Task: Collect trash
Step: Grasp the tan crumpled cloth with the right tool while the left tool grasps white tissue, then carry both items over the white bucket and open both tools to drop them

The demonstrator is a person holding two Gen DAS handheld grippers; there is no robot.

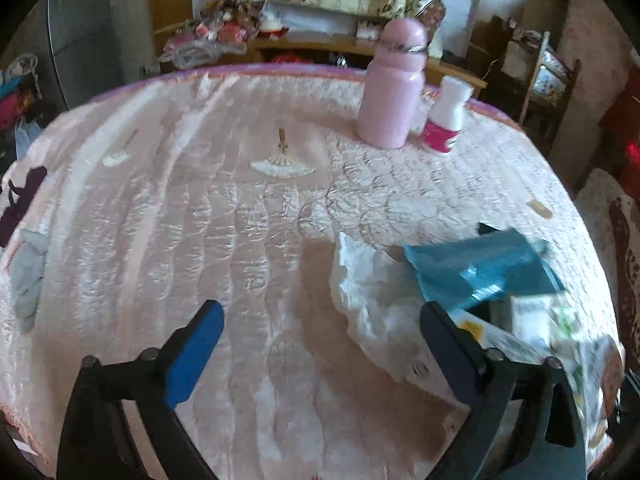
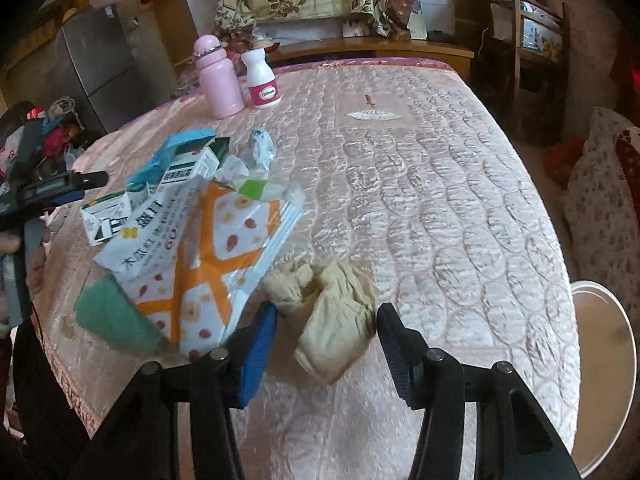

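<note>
A pile of trash lies on the pink quilted table cover (image 2: 440, 200): an orange and white plastic bag (image 2: 208, 256), small white and green cartons (image 2: 116, 216), a blue carton (image 2: 176, 152), a crumpled wrapper (image 2: 260, 148) and a green piece (image 2: 116, 320). A crumpled beige cloth (image 2: 332, 316) lies between the fingers of my open right gripper (image 2: 326, 344). My left gripper (image 1: 322, 332) is open above the bare cover; white crumpled paper (image 1: 372, 292), a blue wrapper (image 1: 480, 264) and cartons (image 1: 532, 316) lie by its right finger. The left gripper also shows in the right wrist view (image 2: 60, 188).
A pink bottle (image 2: 218, 80) and a white pill bottle (image 2: 262, 80) stand at the far side of the table. A grey cloth (image 1: 26, 276) lies at the left edge. A white round stool (image 2: 604, 356) stands right of the table. Furniture and clothes fill the room behind.
</note>
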